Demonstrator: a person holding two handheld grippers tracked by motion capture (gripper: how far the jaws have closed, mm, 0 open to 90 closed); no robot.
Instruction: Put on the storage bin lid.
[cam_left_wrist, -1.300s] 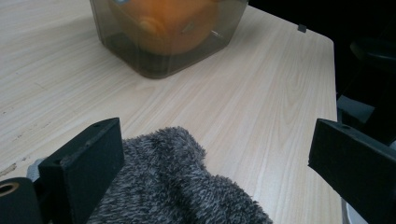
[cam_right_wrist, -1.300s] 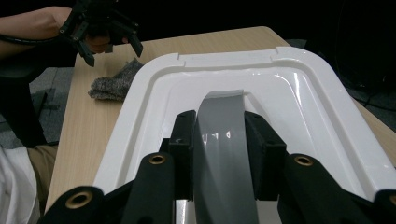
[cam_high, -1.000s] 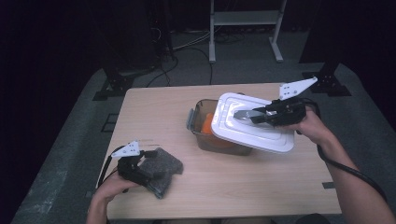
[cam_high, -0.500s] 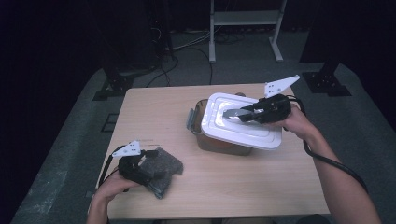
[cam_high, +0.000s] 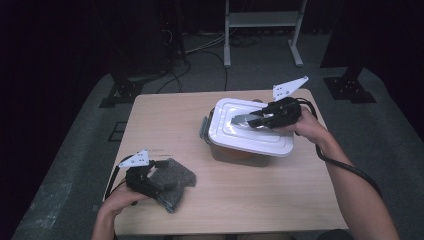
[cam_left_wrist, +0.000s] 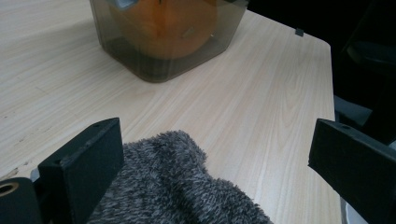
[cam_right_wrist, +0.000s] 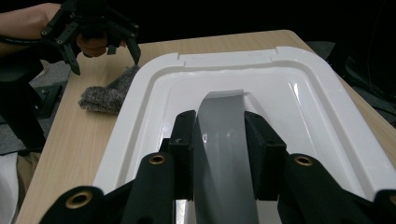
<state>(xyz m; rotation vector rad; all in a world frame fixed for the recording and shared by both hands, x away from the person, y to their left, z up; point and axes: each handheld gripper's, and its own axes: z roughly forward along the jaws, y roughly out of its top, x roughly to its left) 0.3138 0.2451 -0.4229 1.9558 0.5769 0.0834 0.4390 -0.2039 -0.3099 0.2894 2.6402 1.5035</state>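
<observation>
A white rectangular lid (cam_high: 260, 142) with a grey handle (cam_right_wrist: 223, 122) hangs over a smoky transparent container (cam_high: 235, 156) at the table's middle right. My right gripper (cam_high: 242, 120) is shut on that handle, one black jaw on each side of it. The lid (cam_right_wrist: 303, 93) covers the container and overhangs it toward the right. Something orange (cam_left_wrist: 170, 21) lies inside the container (cam_left_wrist: 140, 60). At the near left, my left gripper (cam_high: 152, 175) stands open, its jaws wide apart over a grey fuzzy cloth (cam_high: 176, 180). The cloth (cam_left_wrist: 177, 191) lies between those jaws without being pinched.
The light wooden table (cam_high: 165, 125) has bare room at its left back and near right. Dark floor with cables and a metal stand (cam_high: 260, 30) lies beyond the far edge. A black cable (cam_high: 345, 167) trails from the right gripper along the forearm.
The right gripper has carried the lid to the left, and it now lies more squarely over the container. The left gripper and cloth have stayed put.
</observation>
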